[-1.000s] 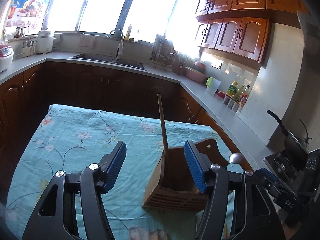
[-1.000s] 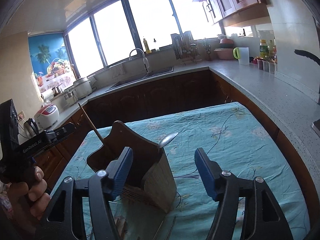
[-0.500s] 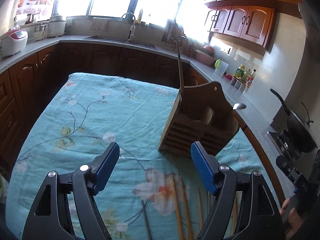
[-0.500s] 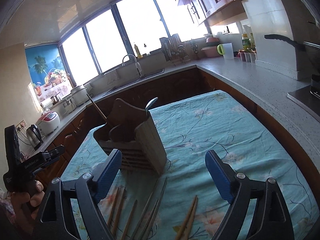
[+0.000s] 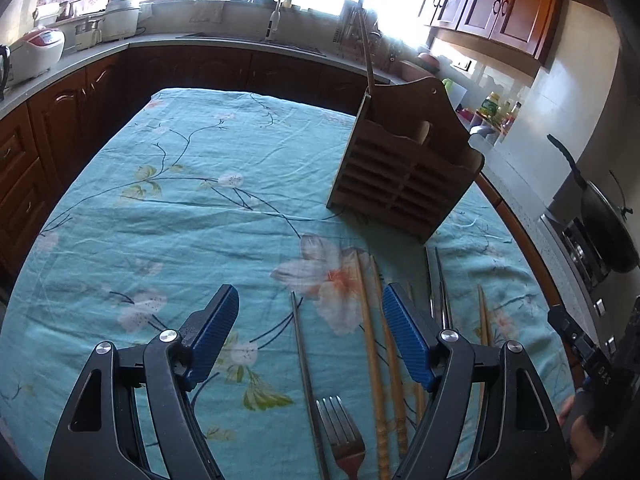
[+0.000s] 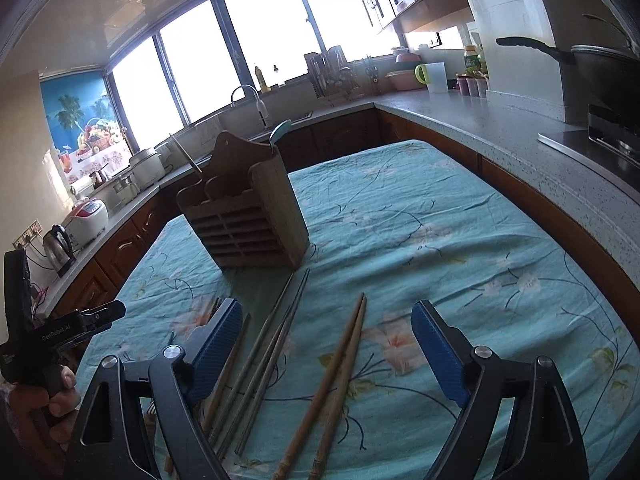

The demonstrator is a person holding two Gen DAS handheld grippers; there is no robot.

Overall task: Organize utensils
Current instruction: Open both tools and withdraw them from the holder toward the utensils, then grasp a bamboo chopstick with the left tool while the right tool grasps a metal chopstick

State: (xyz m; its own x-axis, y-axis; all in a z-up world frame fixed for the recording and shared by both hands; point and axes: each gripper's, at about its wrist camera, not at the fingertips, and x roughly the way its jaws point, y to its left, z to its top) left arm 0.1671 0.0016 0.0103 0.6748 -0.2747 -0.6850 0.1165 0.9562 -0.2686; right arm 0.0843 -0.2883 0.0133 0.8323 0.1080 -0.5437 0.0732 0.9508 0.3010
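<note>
Both the left hand-held gripper (image 5: 310,334) and the right hand-held gripper (image 6: 328,346) hover wide, empty, above chopsticks (image 6: 332,380) near a wooden holder (image 6: 250,216).

Home kitchen, sink faucet (image 6: 250,98), wooden cabinets (image 5: 496,12), wok (image 6: 600,68)

Kitchen around a cloth-covered table

A teal floral tablecloth (image 5: 192,216) covers the table. A sink faucet (image 6: 250,98) stands under the windows (image 6: 272,40); a rice cooker (image 6: 90,216) and kettle (image 6: 58,242) sit on the counter (image 6: 500,132); a wok (image 5: 608,228) rests on the stove, below wooden cabinets (image 5: 500,12).
</note>
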